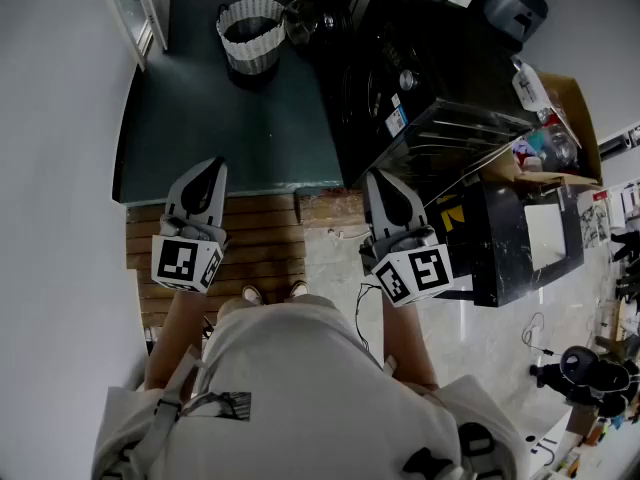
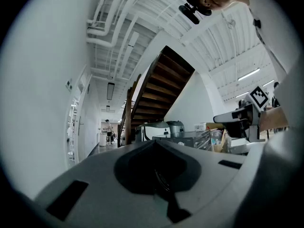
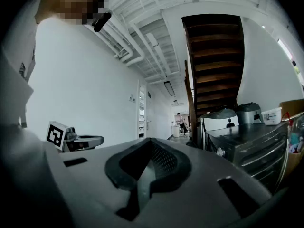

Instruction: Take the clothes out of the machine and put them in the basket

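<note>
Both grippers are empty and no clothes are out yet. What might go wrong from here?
1. What looks like a thin cable lies on the floor just ahead of the person's feet; a step toward the machine might snag it.
2. The basket stands apart from the machine, so clothes may trail or drop on the way.
3. The left gripper and right gripper are shut; reaching in that way would likely push the clothes rather than grasp them.

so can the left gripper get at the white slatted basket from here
Probably not without a step forward: the white slatted basket sits well ahead of the left gripper, across dark green floor. Nothing stands between them, so the way looks free.
</note>
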The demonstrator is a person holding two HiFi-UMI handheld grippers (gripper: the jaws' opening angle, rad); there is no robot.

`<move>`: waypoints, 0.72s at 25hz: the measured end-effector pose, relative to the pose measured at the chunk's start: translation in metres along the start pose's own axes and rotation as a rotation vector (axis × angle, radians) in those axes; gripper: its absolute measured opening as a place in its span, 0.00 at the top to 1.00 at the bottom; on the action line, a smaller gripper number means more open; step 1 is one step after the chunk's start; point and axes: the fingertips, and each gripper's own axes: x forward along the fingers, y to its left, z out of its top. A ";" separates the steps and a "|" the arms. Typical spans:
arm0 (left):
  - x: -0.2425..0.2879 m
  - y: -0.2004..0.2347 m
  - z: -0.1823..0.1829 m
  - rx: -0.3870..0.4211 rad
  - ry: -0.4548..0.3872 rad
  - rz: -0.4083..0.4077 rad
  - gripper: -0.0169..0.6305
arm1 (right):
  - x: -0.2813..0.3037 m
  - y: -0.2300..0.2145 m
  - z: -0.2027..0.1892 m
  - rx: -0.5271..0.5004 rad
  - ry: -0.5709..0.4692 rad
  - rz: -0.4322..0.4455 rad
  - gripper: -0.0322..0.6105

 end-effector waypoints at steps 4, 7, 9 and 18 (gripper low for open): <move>-0.001 -0.002 0.001 -0.010 0.005 0.006 0.96 | -0.001 0.000 -0.001 -0.002 0.008 -0.002 0.93; -0.004 -0.001 0.001 -0.011 -0.003 0.012 0.96 | -0.001 0.003 0.001 0.019 0.000 0.020 0.93; -0.005 0.002 0.002 -0.010 -0.012 0.017 0.95 | 0.000 0.008 0.003 0.042 -0.017 0.063 0.93; -0.001 0.020 -0.001 -0.045 -0.028 0.043 0.23 | 0.003 0.014 -0.012 0.054 0.014 0.090 0.93</move>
